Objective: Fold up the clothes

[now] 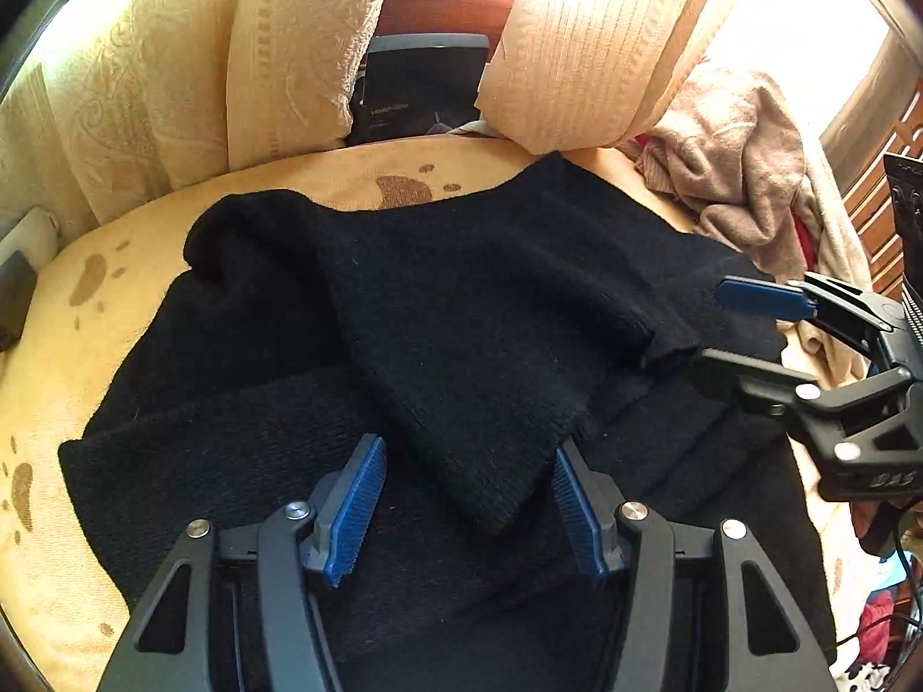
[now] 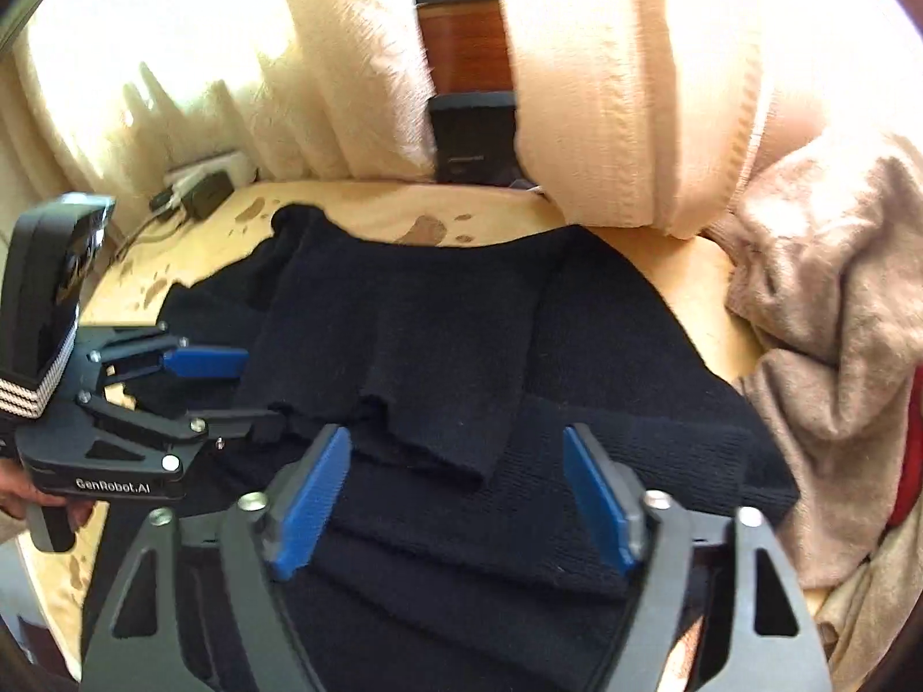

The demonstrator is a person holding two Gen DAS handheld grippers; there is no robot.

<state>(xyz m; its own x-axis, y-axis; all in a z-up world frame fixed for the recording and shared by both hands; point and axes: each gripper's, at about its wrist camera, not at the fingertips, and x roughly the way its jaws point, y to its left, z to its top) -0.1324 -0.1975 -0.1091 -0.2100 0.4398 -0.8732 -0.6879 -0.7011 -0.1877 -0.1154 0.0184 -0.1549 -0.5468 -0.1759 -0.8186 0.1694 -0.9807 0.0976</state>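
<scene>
The black sweater (image 1: 438, 346) lay spread on the bed (image 1: 69, 357), both sleeves folded across its middle. The left tool (image 1: 467, 510) and right tool (image 2: 456, 496) hovered over it, jaws apart, holding nothing. The loose sleeves could slide off during the next fold, spoiling it.

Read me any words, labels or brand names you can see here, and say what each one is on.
"GenRobot.AI": on the left gripper body, right wrist view.
Raised letters on the right gripper body, left wrist view: seen upside down, not readable.
Small pale print on the black box between the pillows: too blurred to read.
</scene>
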